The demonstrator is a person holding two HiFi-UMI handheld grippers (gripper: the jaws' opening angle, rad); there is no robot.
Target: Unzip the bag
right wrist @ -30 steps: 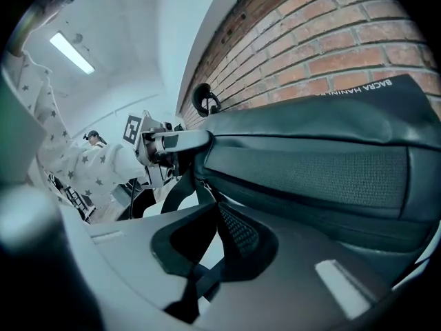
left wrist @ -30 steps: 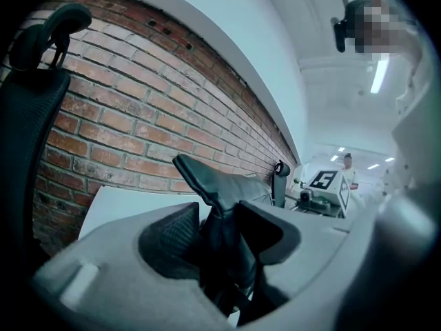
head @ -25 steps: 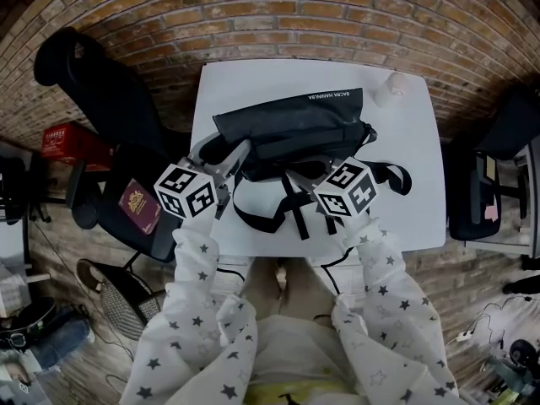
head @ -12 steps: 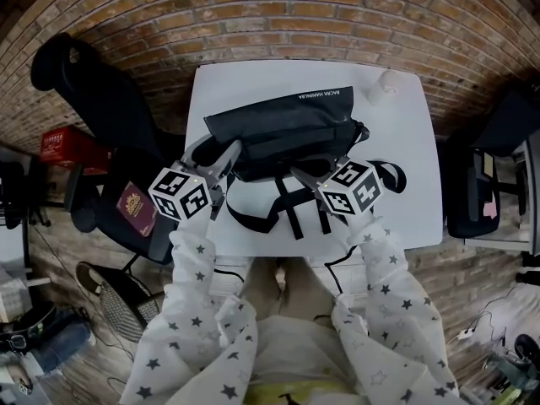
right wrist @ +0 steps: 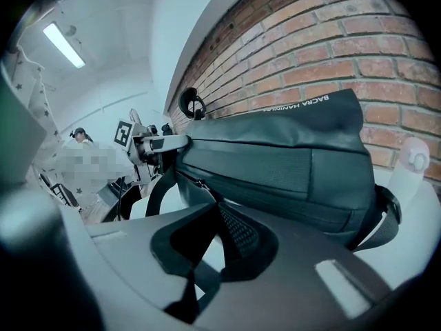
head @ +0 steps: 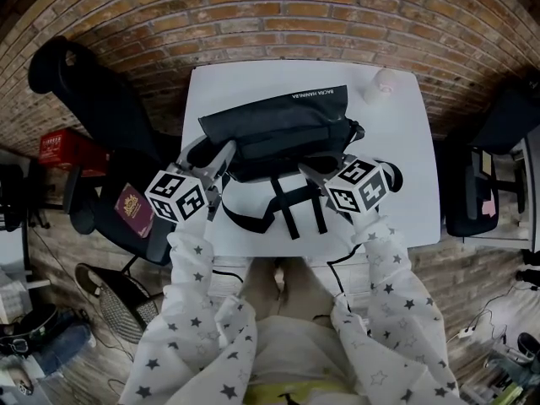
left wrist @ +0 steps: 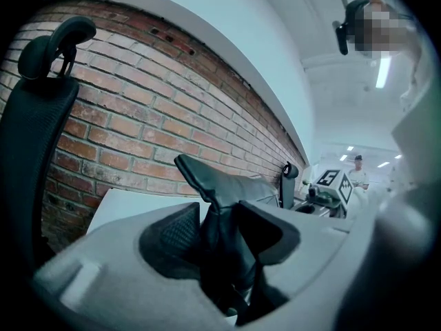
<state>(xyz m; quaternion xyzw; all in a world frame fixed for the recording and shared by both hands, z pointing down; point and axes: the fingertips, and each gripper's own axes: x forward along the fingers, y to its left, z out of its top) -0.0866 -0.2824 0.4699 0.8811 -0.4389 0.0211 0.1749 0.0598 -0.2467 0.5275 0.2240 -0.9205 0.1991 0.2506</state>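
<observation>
Pinching bag [left wrist: 222, 185] fold, left claw [left wrist: 219, 230], unclear overhead

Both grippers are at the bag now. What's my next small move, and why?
Probably draw the right gripper toward the right end of the bag, with the left gripper steady. The left is clamped on a fold at the bag's left end, and the right is shut, apparently on the zipper pull.
</observation>
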